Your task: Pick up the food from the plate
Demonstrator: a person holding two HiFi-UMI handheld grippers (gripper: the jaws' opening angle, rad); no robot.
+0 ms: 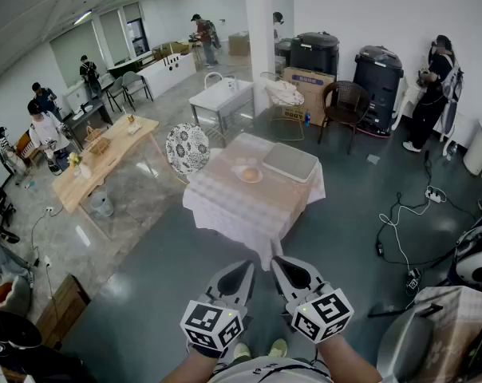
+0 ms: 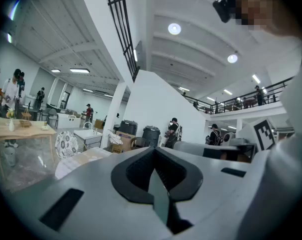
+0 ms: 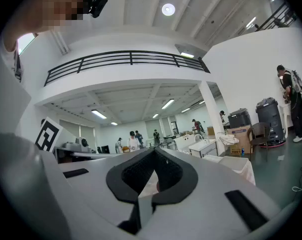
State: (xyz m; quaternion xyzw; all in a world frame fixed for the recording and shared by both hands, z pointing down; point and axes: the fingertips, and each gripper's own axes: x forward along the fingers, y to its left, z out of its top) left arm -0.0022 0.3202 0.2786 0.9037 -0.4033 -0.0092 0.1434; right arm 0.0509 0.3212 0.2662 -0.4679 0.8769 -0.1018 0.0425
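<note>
We hold left gripper [image 1: 247, 266] and right gripper [image 1: 279, 262] bottom center, fingers together, empty; food [image 1: 247, 171] on plate [image 1: 257, 179], mid-frame surface [image 1: 225, 207].

The tabletop [image 1: 225, 198] stands on the grey floor [image 1: 169, 286], covered by a pale checked cloth [image 1: 225, 231] that hangs over its edges. A small round plate [image 1: 258, 179] lies near its middle. A flat grey rectangular tray [image 1: 290, 162] lies just beside the plate, toward the far right corner.
</note>
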